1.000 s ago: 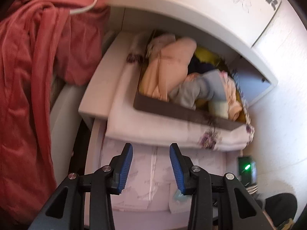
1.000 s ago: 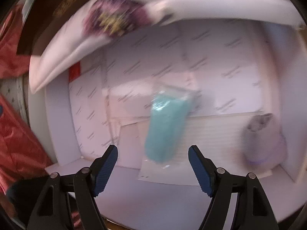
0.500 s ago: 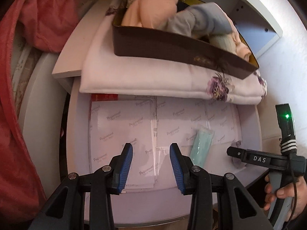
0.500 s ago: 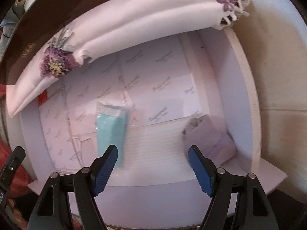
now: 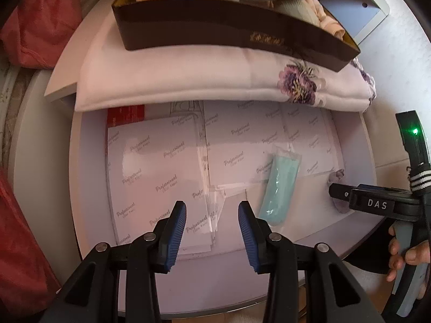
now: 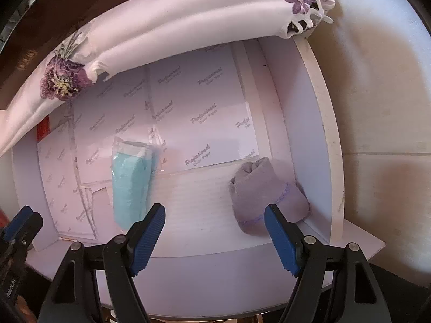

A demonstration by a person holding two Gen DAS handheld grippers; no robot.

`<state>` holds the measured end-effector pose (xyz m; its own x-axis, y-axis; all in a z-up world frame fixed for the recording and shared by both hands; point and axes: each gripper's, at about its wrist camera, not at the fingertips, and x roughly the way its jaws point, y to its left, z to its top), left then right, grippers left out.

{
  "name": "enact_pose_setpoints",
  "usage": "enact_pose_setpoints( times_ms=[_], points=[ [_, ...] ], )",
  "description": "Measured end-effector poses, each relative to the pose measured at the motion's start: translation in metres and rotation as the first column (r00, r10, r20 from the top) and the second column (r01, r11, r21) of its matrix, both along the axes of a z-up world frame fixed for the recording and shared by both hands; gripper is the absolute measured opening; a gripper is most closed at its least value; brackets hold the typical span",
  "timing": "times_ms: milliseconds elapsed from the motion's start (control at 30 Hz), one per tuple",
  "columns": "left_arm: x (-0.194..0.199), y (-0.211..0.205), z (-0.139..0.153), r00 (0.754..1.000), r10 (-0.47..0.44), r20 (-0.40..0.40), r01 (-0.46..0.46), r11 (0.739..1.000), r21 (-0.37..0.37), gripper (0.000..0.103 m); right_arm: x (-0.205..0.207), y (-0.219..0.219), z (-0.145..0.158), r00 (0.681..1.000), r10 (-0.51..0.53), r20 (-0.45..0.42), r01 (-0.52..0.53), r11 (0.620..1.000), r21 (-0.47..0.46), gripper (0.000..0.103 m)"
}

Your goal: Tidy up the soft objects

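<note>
Behind right tongs (image 5: 340, 193), half-hidden grey sock (image 5: 338, 188)

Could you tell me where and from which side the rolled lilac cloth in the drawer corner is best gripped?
Grip the rolled lilac cloth across its thick middle, coming straight down from above. It lies against the drawer wall, so a sideways approach looks blocked there. The right gripper has its jaws open and empty; set them across the roll, one on the free side, one along the wall.
</note>
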<state>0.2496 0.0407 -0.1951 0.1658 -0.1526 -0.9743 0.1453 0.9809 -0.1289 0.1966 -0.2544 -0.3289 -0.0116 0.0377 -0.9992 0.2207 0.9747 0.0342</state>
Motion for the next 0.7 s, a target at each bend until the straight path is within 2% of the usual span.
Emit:
enact_pose_setpoints(
  times_ms=[200,400,467,533,700],
  points=[
    [0.001,0.001,-0.007,0.999,0.012,-0.031,-0.012,1.0,-0.003,0.04,-0.003,-0.003,-0.001,1.0,0.005,-0.003,-0.005,1.0,-0.015,0.077],
    [0.0,-0.009,-0.017,0.999,-0.021,-0.045,0.021,1.0,0.017,0.042,0.003,0.0,0.014,1.0,0.016,0.009,-0.016,0.999,-0.032,0.077],
    [0.0,-0.017,-0.022,0.997,-0.052,-0.05,0.053,0.998,0.029,0.045,0.008,0.001,0.021,0.999,0.039,0.009,-0.038,0.997,-0.066,0.077],
    [-0.002,-0.024,-0.026,0.996,-0.077,-0.052,0.079,0.996,0.041,0.052,0.011,-0.001,0.022,0.999,0.054,-0.004,-0.055,0.995,-0.081,0.077],
    [-0.001,-0.034,-0.03,0.993,-0.106,-0.06,0.108,0.993,0.038,0.052,0.015,0.001,0.003,0.99,0.104,-0.091,-0.112,0.99,-0.084,0.077]
  ],
)
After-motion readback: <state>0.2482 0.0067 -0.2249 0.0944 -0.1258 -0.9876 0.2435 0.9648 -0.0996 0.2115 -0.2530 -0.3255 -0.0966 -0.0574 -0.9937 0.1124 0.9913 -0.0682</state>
